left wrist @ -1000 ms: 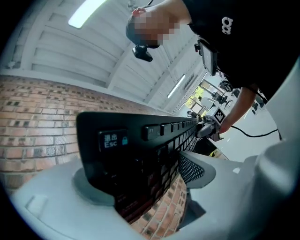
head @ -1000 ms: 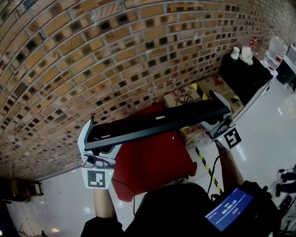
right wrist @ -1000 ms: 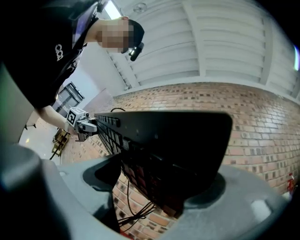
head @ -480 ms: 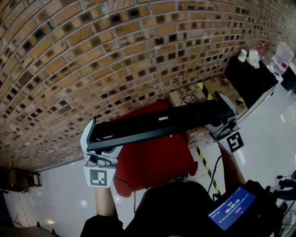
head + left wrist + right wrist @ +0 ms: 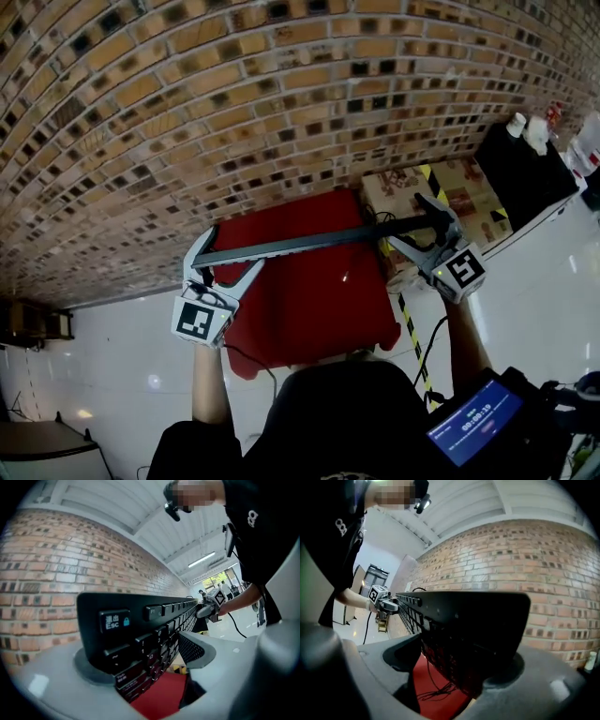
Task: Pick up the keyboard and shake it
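1. While both tools are clamping its ends, the long black plastic keyboard [image 5: 309, 242] is hanging in the air across the middle of the head view, turned edge-on above the red worktop [image 5: 309, 319].
2. The left tool [image 5: 225, 260] is gripping the Esc end at centre left of the frame, jaws closed on the board.
3. The right tool [image 5: 417, 228] is gripping the opposite end at centre right, jaws likewise closed on the keyboard.
4. Each tool seems to be taking only a short bite, so a hard shake is risking one end slipping free and the board swinging or dropping onto the worktop.
5. A thin black cable [image 5: 436, 693] is lying loose low in the right gripper view; whether it belongs to the keyboard I cannot tell, but if so it could be snagging.
6. Uneven motion between the hands would be twisting the board out of the jaws.
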Tool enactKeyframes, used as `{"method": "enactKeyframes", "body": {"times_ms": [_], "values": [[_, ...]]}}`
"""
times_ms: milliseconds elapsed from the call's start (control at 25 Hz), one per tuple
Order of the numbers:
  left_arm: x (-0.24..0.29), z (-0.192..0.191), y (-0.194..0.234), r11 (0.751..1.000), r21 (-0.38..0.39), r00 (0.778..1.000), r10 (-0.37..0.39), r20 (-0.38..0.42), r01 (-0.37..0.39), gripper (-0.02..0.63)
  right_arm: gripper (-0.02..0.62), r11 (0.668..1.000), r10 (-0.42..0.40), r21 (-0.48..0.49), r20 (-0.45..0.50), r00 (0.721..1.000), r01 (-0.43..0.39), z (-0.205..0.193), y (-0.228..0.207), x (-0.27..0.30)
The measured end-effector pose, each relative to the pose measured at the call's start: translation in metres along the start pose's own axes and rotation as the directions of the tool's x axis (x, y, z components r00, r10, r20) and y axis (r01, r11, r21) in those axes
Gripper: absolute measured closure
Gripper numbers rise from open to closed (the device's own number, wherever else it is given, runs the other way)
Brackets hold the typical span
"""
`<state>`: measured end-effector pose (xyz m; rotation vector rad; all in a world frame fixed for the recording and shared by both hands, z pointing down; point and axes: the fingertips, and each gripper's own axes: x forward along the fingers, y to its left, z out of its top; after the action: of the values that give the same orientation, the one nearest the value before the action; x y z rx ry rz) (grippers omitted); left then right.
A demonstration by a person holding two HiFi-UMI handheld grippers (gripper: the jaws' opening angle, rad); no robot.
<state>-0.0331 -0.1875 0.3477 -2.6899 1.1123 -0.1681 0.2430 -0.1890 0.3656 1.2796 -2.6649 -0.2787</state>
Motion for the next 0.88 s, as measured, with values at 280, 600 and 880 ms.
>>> {"method": "enactKeyframes", "body": {"times_ms": [280,600,880], "values": [[-0.023,-0.101,-0.001,0.955,-0.296,0.962,-0.066,-0.265,-0.016,0.184,0.209,0.952,0.197,0.284,-0.297,0.934,-0.11,-0.088,0.041,0.037],[-0.068,-0.224,-0.024,0.824,-0.561,0.854,-0.232,-0.465,-0.082,0.187,0.221,0.858,0.397,0.498,-0.488,0.778,-0.126,-0.189,0.116,0.05],[-0.096,-0.299,-0.055,0.704,-0.695,0.795,-0.335,-0.506,-0.145,0.183,0.219,0.835,0.462,0.535,-0.553,0.694,-0.129,-0.244,0.157,0.047]]}}
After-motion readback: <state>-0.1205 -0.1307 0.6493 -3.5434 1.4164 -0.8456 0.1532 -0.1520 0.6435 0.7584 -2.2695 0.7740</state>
